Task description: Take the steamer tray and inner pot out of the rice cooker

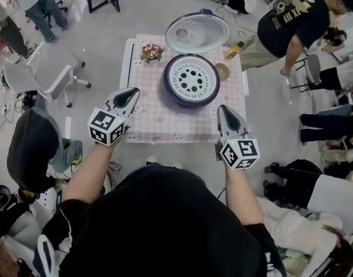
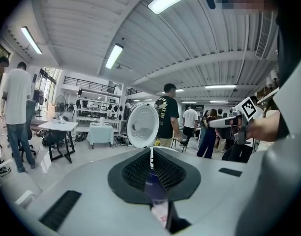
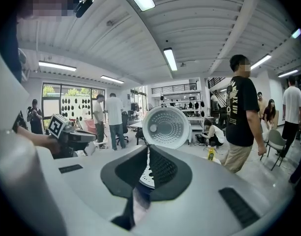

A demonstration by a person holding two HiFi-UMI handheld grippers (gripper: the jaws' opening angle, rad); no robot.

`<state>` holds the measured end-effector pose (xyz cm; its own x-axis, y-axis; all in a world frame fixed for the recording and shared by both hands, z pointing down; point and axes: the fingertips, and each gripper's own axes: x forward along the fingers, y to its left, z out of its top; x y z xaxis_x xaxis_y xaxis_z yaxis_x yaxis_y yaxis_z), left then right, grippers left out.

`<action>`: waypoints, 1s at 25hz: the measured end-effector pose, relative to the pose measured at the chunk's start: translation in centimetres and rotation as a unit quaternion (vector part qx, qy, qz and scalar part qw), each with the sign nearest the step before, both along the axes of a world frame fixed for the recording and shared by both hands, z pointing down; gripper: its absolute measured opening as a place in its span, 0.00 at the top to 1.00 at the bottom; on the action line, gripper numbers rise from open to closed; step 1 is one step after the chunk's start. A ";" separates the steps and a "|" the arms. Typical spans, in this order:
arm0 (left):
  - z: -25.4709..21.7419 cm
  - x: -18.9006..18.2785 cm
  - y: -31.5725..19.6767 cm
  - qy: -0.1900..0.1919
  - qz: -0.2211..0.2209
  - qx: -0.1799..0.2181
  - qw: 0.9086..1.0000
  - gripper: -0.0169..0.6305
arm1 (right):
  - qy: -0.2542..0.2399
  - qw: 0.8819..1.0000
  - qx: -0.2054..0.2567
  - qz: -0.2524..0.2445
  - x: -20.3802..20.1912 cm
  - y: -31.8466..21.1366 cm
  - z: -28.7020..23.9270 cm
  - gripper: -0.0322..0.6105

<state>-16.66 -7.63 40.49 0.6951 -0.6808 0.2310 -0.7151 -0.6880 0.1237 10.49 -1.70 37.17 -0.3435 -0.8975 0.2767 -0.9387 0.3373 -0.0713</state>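
The table (image 1: 147,126), under a pink checked cloth, stands right in front of the person, so both arms can come at it from the near edge. On its far half sits the cooker (image 1: 172,94), near the middle, where either side can reach it. Its lid (image 1: 196,32) is thrown back and stands upright behind, which leaves the mouth clear from above. The tray (image 1: 191,78), white and pierced with holes, lies flat in that mouth. The pot must be under it, since no view shows it, so the tray looks like the first thing to lift.

The left gripper (image 1: 132,91) hangs over the near left part of the cloth and the right gripper (image 1: 221,107) over the near right. They flank the cooker but stay clear of it, a likely setup for a two-sided lift. Both point a little downward at it. Each has its jaws pressed together with nothing between them, so they will need to part before gripping the tray's rim.

A flower pot (image 1: 151,52) and a small cup (image 1: 222,70) stand just beside the cooker, one on each side, close enough to be knocked
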 end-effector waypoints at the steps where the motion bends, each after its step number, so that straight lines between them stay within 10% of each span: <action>1: 0.0 0.1 -0.1 0.000 0.000 0.001 1.000 0.92 | -0.001 1.000 0.000 0.002 0.0 -0.1 0.2 0.92; 25: -0.9 6.3 -4.9 -0.036 -0.047 -0.003 0.998 0.92 | -0.024 0.997 -0.008 -0.078 3.1 -10.1 3.1 0.92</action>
